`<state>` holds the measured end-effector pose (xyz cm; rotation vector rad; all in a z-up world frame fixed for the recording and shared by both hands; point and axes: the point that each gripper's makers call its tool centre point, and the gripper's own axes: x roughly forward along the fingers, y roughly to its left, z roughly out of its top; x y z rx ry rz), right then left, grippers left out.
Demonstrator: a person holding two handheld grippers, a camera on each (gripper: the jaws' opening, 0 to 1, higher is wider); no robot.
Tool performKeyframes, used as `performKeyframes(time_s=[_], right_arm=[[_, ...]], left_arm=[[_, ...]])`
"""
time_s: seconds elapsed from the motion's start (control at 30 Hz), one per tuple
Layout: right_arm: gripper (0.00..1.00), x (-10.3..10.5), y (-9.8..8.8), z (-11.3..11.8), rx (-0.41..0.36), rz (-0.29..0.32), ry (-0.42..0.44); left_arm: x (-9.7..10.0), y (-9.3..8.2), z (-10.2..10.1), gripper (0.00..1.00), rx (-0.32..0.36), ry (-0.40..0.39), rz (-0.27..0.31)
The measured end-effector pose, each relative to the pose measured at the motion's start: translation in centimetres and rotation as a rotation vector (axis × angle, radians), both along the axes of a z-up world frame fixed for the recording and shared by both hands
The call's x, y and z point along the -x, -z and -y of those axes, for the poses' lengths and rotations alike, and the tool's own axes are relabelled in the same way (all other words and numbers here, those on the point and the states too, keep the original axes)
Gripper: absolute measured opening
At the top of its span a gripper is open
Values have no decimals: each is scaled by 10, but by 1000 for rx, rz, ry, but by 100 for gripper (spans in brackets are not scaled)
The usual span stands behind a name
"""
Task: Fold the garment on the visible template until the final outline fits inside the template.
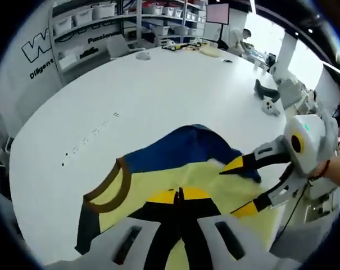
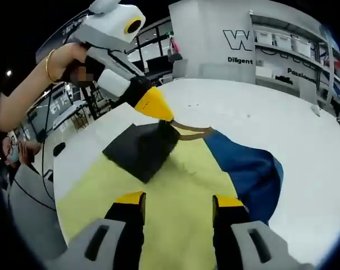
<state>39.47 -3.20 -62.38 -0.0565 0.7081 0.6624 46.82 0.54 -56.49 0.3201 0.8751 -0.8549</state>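
A shirt lies on the white table, with a yellow body, a blue sleeve, a brown collar and a black sleeve. My left gripper is shut on the black sleeve's corner and holds it lifted over the yellow body; in the right gripper view it comes in from the upper left. My right gripper is open just above the yellow body. It reaches in from the right in the left gripper view, its upper jaw by the blue sleeve's edge.
A row of small dark marks runs across the table beyond the shirt. A black object and a white one sit near the far right edge. Shelves with bins stand behind. A person's hand holds the left gripper.
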Motion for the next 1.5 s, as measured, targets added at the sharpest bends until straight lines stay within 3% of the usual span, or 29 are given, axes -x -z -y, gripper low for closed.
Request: performKeyframes(time_s=[0.2,0.4,0.6,0.73,0.83,1.03,1.23,1.3,1.37,1.5], right_arm=[[48,-5,1,1,19,4,52],[47,-9,-4,-21,44,61,50],[45,-15,-2,-56,81,99,2],[40,-21,3,-65,142,137,-24],[35,-25,8,-68,163,126,-21],[24,-32,18,-68,193,116,-14],[18,-36,29,-72,212,101,-15],[12,-38,31,-71,227,104,-15],[0,-42,35,-68,262,109,-7],[0,-47,34,-57,274,99,65]], left_arm=[[-3,-20,0,19,61,-5,79],[-7,-25,-44,43,63,-104,79],[-3,-19,-80,59,37,-140,88],[-5,-16,-99,69,38,-171,88],[-9,-14,-114,78,15,-198,96],[-14,-8,-142,86,-11,-226,97],[-15,4,-171,81,-16,-291,62],[-14,7,-177,83,-22,-294,58],[-15,13,-186,82,-43,-308,49],[-15,22,-198,81,-54,-332,29]])
